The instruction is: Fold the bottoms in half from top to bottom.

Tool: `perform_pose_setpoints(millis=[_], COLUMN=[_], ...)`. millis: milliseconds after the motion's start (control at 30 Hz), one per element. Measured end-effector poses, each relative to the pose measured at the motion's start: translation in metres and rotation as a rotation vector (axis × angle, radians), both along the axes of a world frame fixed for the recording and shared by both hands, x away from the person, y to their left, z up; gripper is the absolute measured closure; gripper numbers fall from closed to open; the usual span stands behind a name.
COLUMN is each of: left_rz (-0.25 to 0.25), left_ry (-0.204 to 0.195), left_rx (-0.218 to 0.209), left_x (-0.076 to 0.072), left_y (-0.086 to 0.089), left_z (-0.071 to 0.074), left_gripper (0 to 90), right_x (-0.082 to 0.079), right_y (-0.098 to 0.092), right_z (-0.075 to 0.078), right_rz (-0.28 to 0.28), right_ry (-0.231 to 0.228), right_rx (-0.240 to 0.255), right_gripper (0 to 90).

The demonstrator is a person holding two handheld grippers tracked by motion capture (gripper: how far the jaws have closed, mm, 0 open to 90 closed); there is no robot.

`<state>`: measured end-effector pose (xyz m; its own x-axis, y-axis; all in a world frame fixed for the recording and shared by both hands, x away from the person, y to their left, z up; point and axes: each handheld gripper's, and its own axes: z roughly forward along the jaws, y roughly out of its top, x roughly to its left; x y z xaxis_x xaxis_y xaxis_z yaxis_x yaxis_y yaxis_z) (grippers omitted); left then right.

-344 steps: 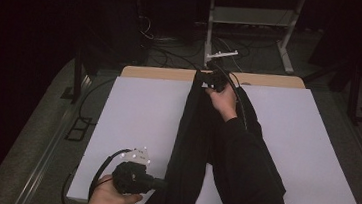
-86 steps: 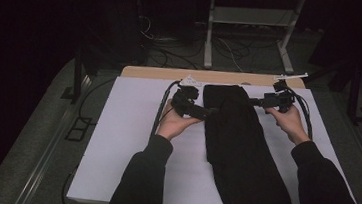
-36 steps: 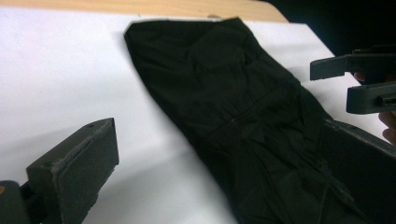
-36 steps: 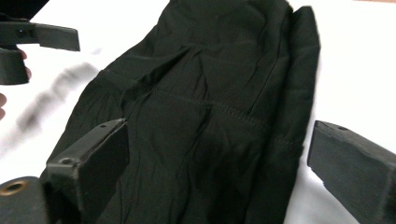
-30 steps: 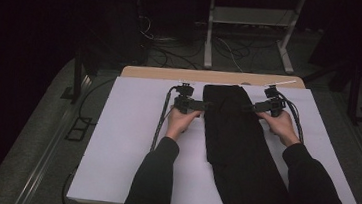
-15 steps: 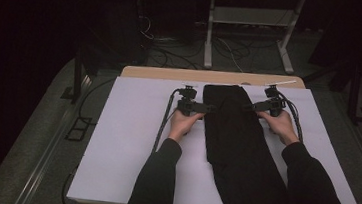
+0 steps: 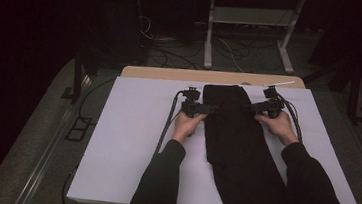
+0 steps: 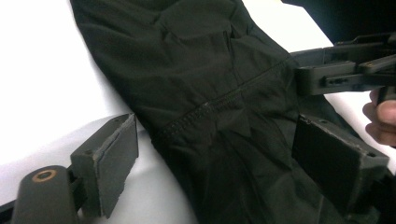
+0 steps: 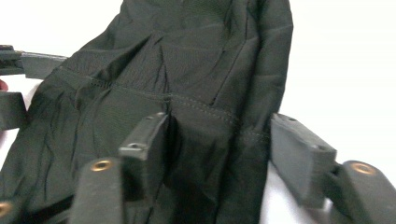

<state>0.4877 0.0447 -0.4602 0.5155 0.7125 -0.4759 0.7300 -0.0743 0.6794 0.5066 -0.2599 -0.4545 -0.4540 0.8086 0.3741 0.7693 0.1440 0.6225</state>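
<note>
High view: plain black garment (image 7: 238,137), no writing legible.

You have a white table top (image 7: 130,142) in front of you with a bare wooden strip (image 7: 171,74) along its far edge, and beyond it a white metal stand (image 7: 249,23) with tangled cables (image 7: 173,56) on the grey floor (image 7: 39,143).

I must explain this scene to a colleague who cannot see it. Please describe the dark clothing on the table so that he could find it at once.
Start at the white table. A long black garment lies on its right half, running from the far edge to the near edge. The left gripper and the right gripper flank its far end; it is the one dark, wrinkled cloth with stitched seams.
</note>
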Motion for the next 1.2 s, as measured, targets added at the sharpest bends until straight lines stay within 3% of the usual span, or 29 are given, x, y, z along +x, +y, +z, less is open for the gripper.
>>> perform_pose_setpoints(millis=[200, 233, 367, 400, 600, 700, 867, 1000, 1033, 1200], left_rz=[0.013, 0.018, 0.031, 0.039, 0.065, 0.066, 0.072, 0.073, 0.079, 0.075], left_ry=[0.003, 0.004, 0.007, 0.016, 0.040, 0.039, 0.050, 0.065, 0.079, 0.085], left_rx=[0.005, 0.007, 0.022, 0.006, -0.025, -0.018, -0.011, -0.008, -0.011, -0.008], left_x=[0.000, -0.001, -0.001, 0.000, 0.001, 0.001, 0.000, 0.001, 0.002, 0.002], left_y=[-0.001, -0.002, -0.004, -0.003, -0.003, -0.005, -0.005, -0.004, -0.002, 0.000], left_z=[0.000, -0.001, -0.001, -0.002, -0.004, -0.004, -0.003, -0.004, -0.005, -0.005], left_gripper=[25.9, 31.9, 41.0, 45.3, 52.5, 53.0, 56.6, 62.9, 69.6, 80.5], right_x=[-0.001, -0.001, -0.002, -0.002, -0.004, -0.005, -0.005, -0.006, -0.006, -0.007], right_y=[0.001, 0.002, 0.003, 0.004, 0.006, 0.008, 0.010, 0.009, 0.006, 0.001], right_z=[0.000, 0.000, 0.000, 0.000, -0.001, -0.001, 0.000, 0.001, 0.003, 0.006], right_rz=[-0.010, -0.013, -0.018, -0.021, -0.036, -0.039, -0.020, -0.014, -0.014, -0.009], right_ry=[-0.004, -0.010, -0.012, -0.017, -0.029, -0.025, -0.022, -0.019, -0.015, -0.013], right_rx=[-0.020, -0.035, -0.047, -0.060, -0.074, -0.082, -0.091, -0.075, -0.045, -0.003], right_gripper=[47.7, 51.4, 57.0, 61.9, 72.8, 80.7, 84.6, 85.2, 85.6, 85.7])
